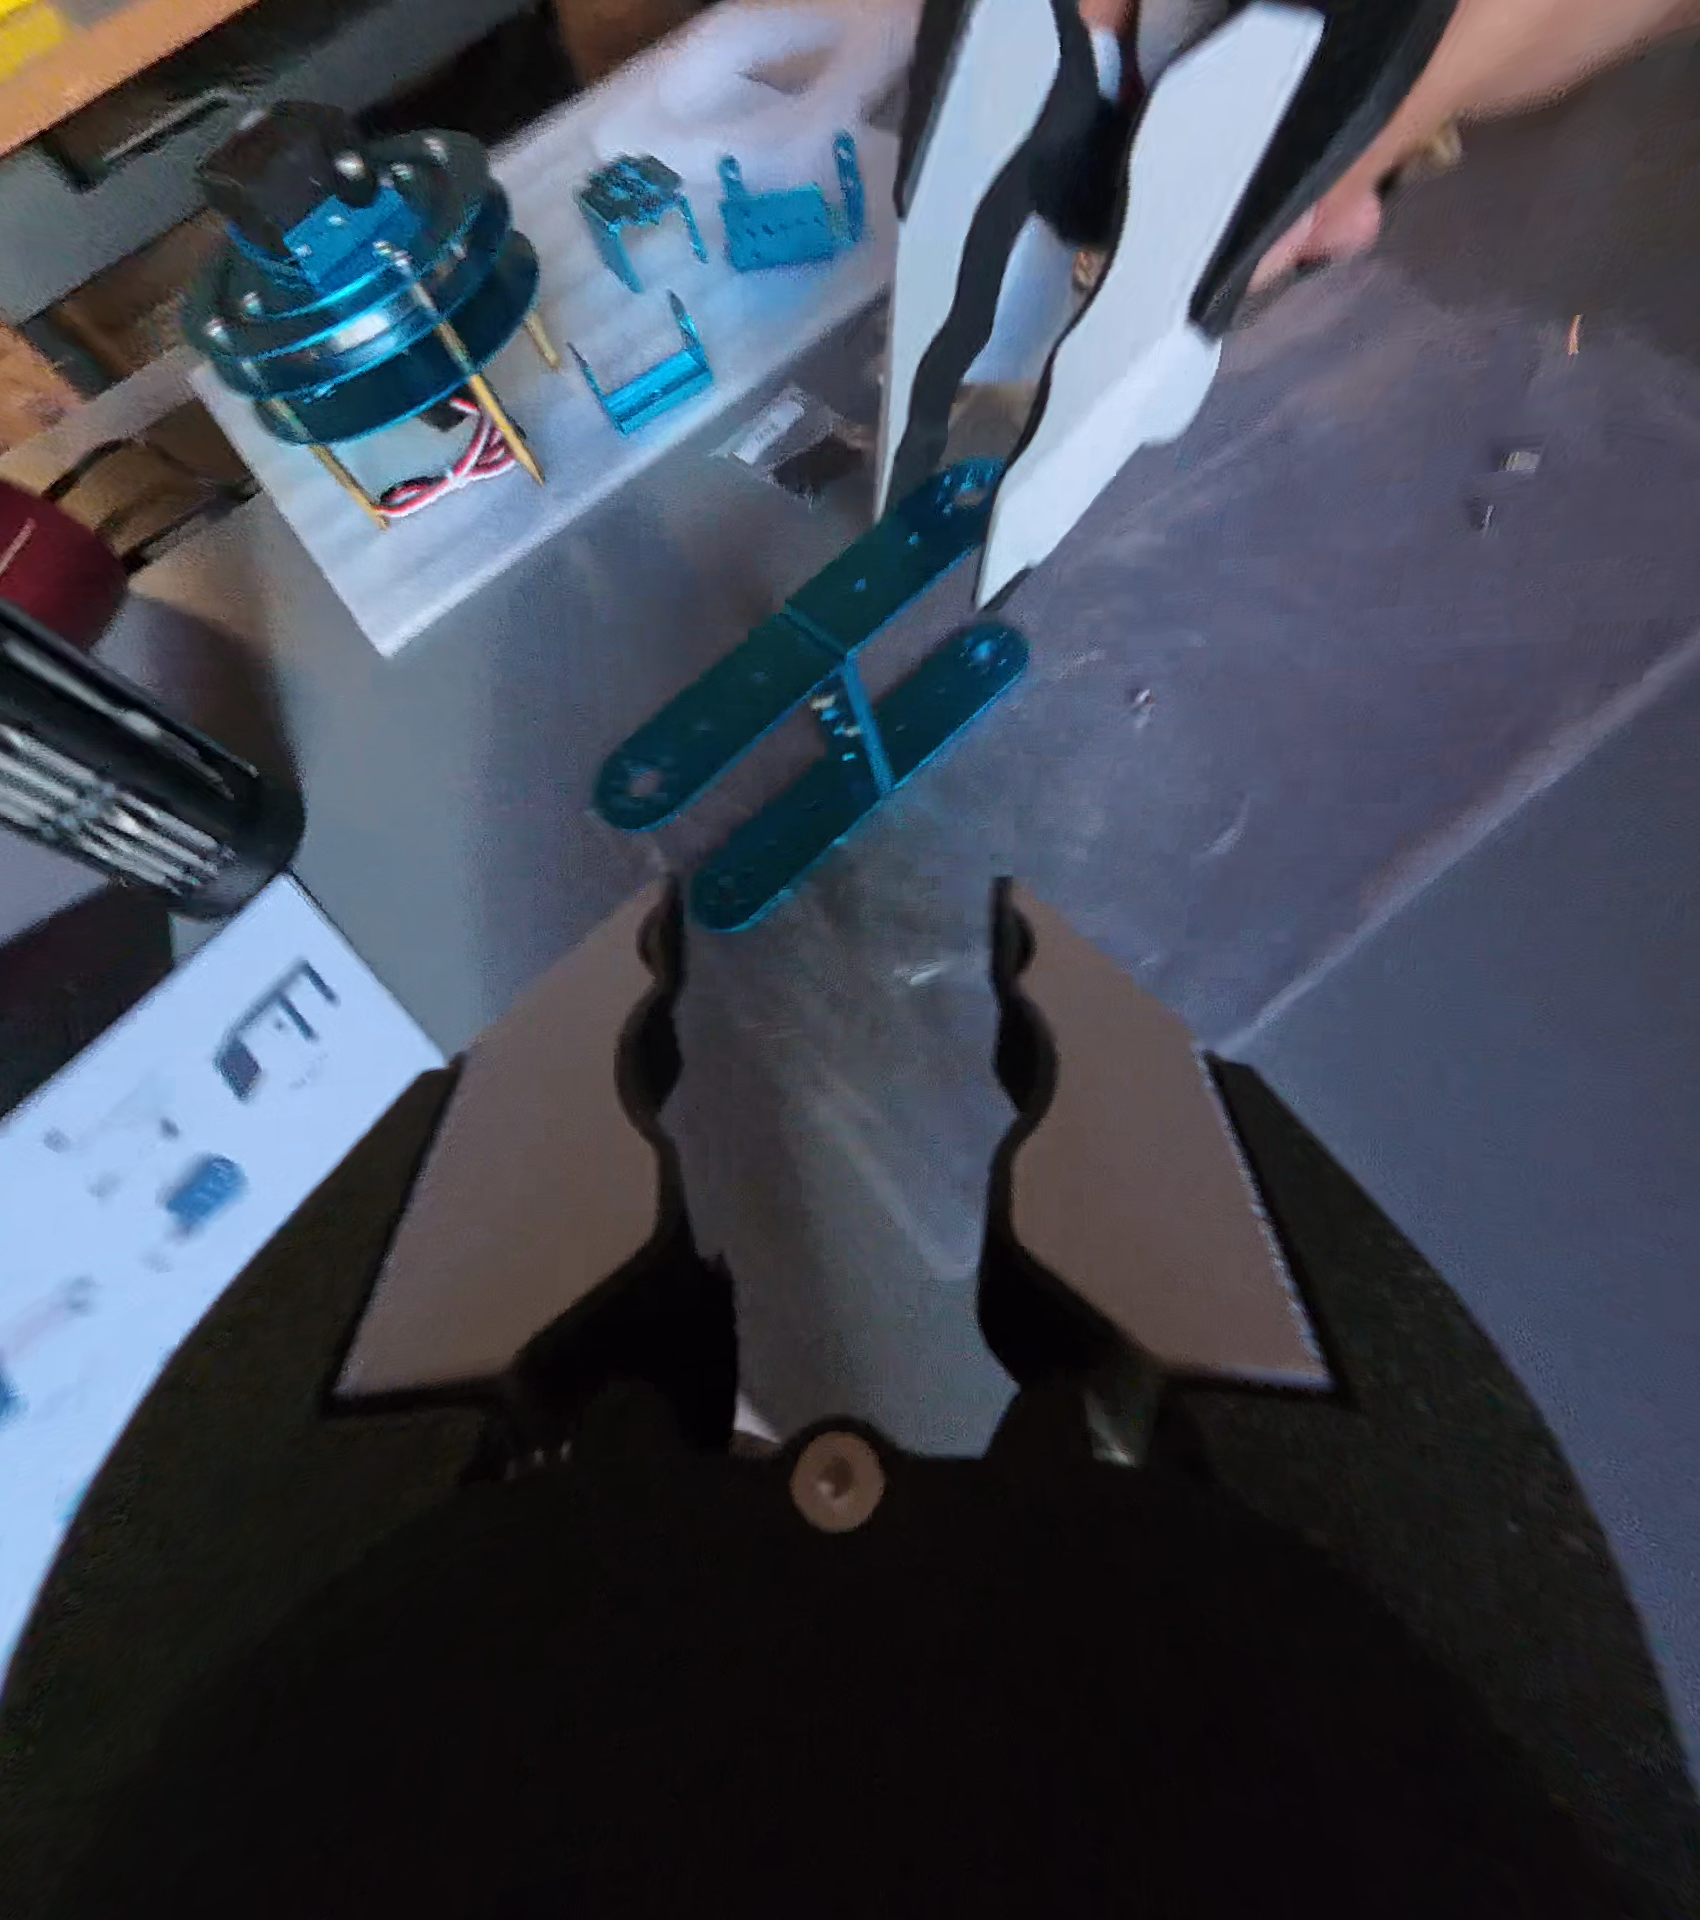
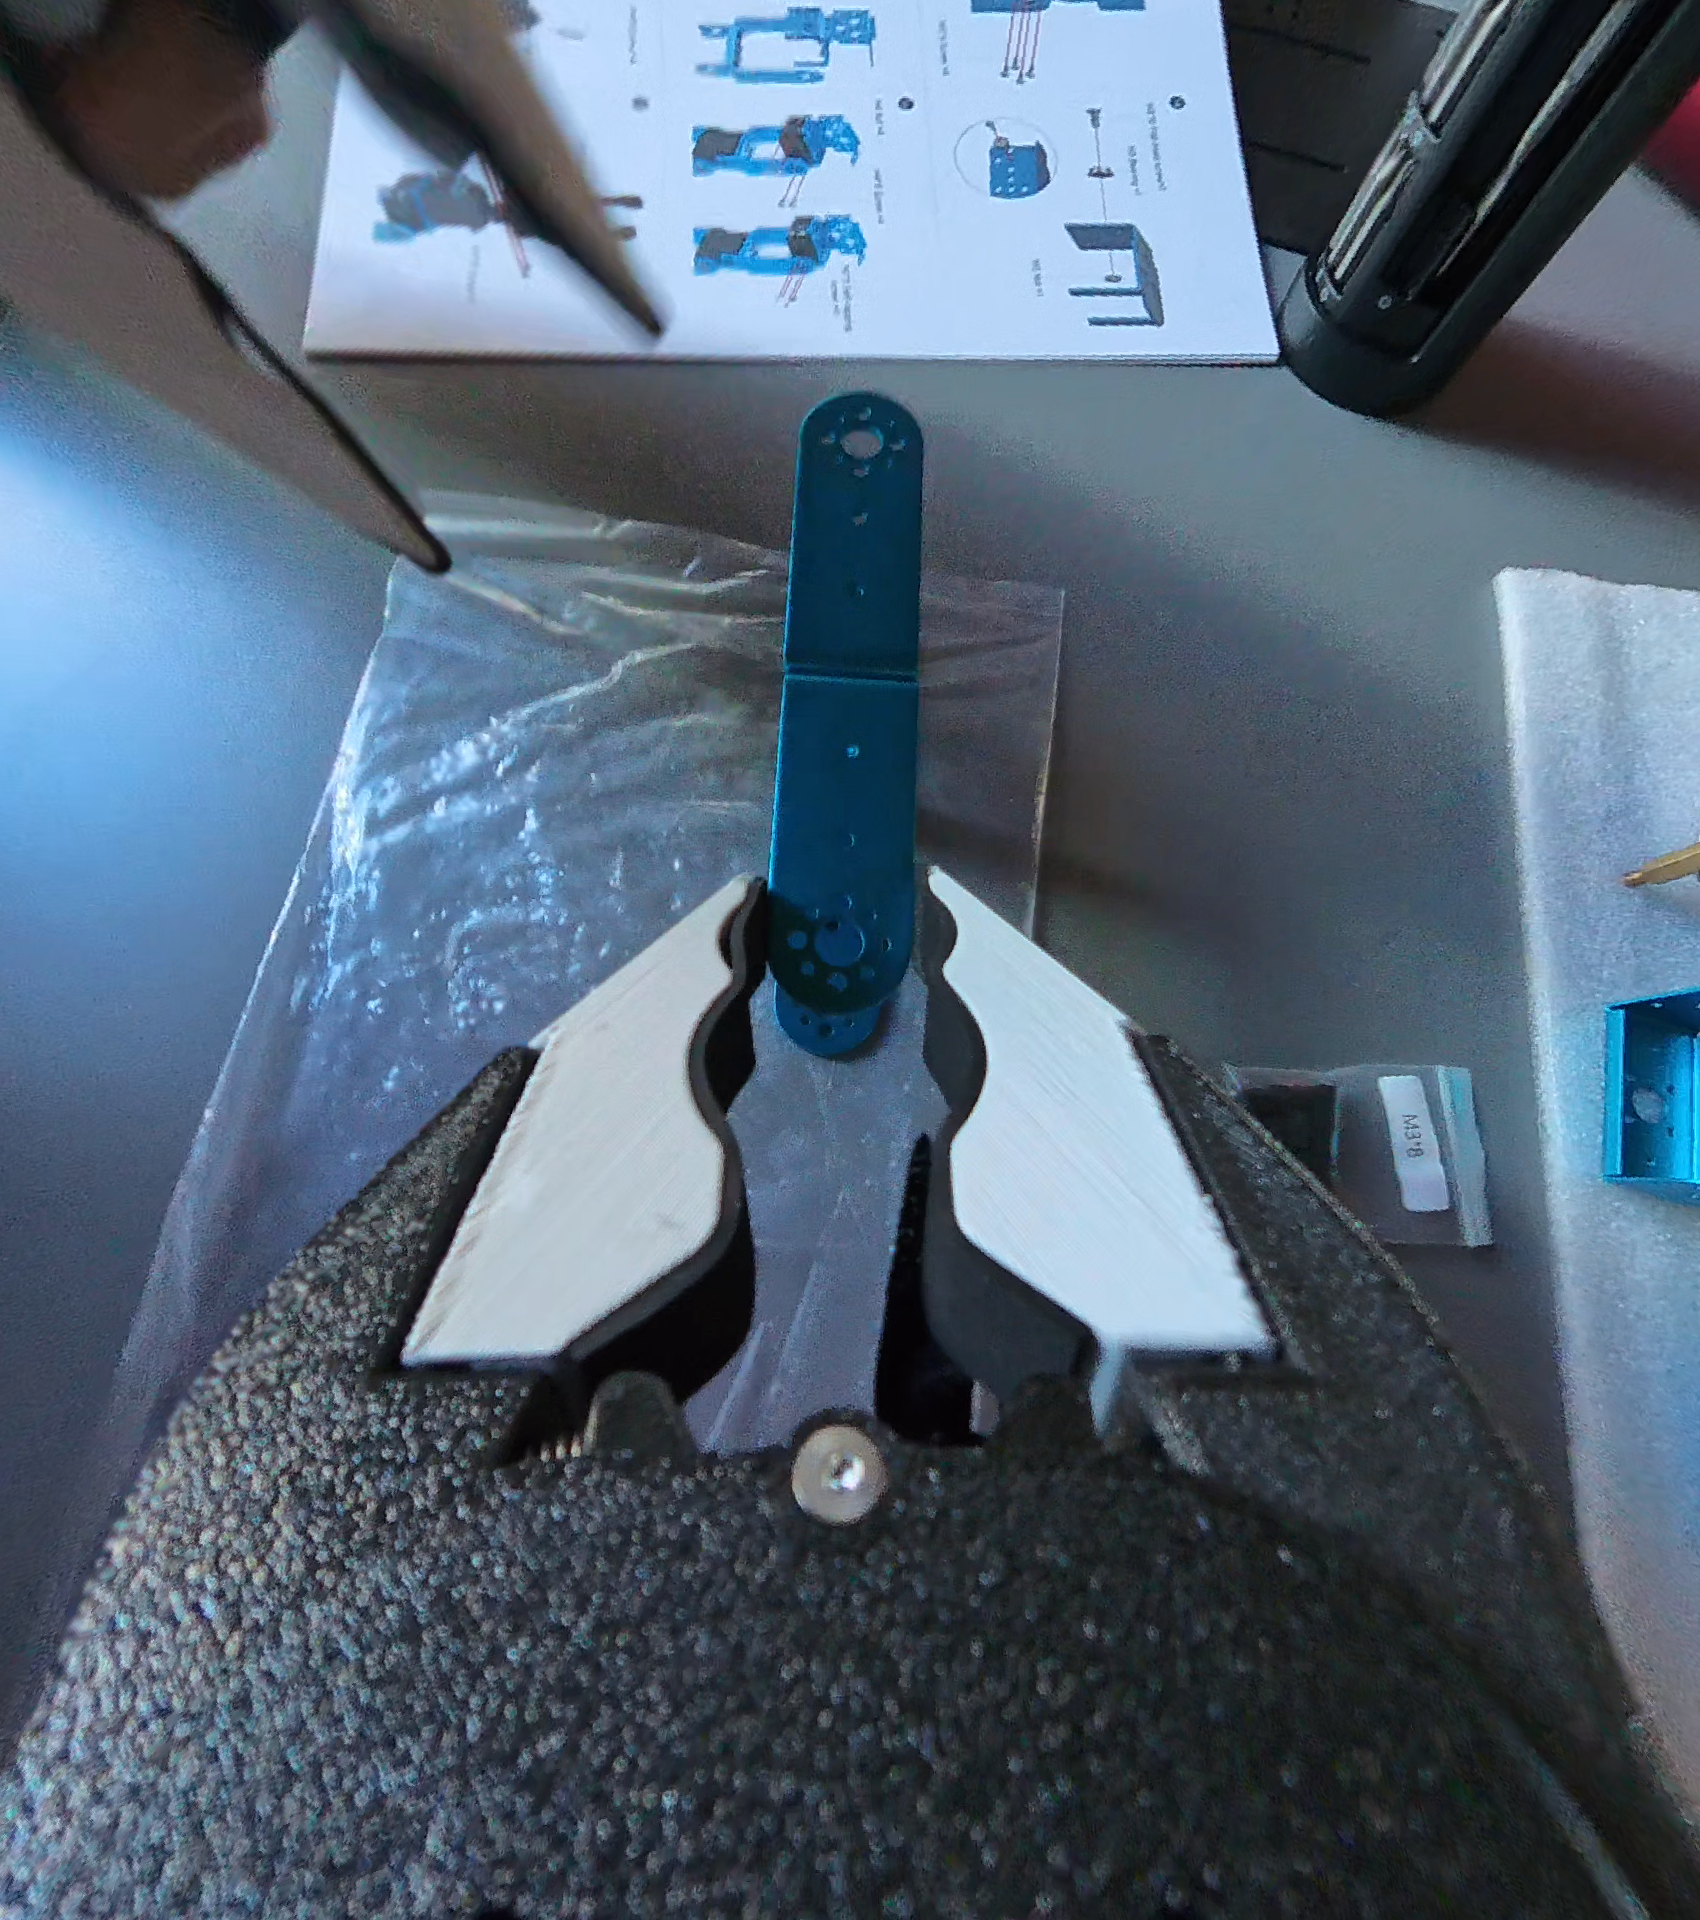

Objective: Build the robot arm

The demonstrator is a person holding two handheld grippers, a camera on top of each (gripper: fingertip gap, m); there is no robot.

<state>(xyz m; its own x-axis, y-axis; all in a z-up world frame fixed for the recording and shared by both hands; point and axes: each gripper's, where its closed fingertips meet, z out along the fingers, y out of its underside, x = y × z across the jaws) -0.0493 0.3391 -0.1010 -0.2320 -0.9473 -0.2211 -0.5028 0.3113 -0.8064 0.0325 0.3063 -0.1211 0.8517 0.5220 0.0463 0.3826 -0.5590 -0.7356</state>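
Right gripper [image 2: 841,883] sat part-open, fingers straddling blue bracket [image 2: 851,727] at 12 o'clock, contact unclear; left gripper [image 1: 835,904] gaped empty, bracket's 6 o'clock end near; clear bag [image 2: 534,831] lay underneath, likely its packaging.

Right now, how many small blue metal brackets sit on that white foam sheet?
3. A left bracket and right bracket stand side by side at the white foam sheet's far edge; the third bracket lies nearer, beside the round blue metal assembly. Others may be hidden.
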